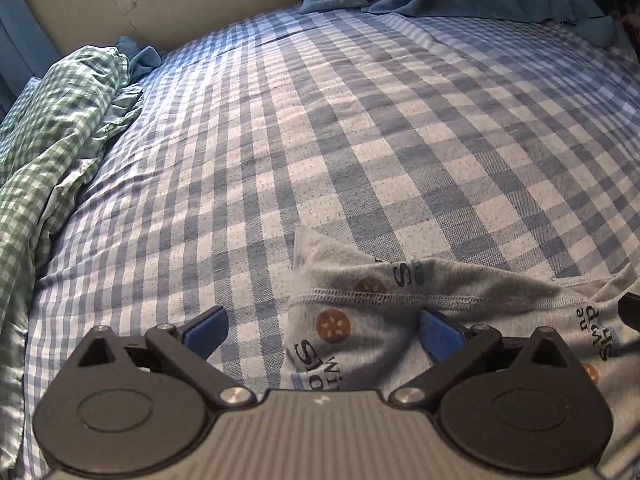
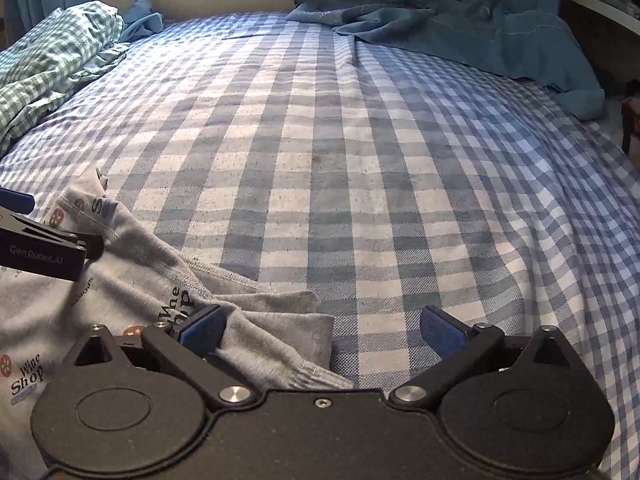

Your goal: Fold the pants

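**My two grippers wait over the grey pants**

I am holding a gripper in each hand, and both sit low over the bed. The grey pants [image 2: 132, 280] lie on the near part of the bed, on the blue checked sheet [image 2: 360, 160]. They have little round brown shapes and the words "Wine Shop" printed on them. They are bunched up, not flat, so I think the folding has only just begun.

My left gripper [image 1: 324, 330] is wide open. It holds nothing. One blue pad [image 1: 438, 332] is over the grey cloth and the other pad is over the bare sheet, so the edge of the pants lies between them. I think I put it there so I can pinch that edge when I shut it.

My right gripper [image 2: 324, 330] is wide open too, and it holds nothing. Its left pad [image 2: 202, 330] is right by a floppy end of the pants, maybe touching it. I cannot tell for sure. The other pad is over the sheet.

The green checked blanket [image 1: 60, 120] and the blue cloth [image 2: 460, 28] are pushed far away to the edges. That leaves room in the middle to spread the pants out.
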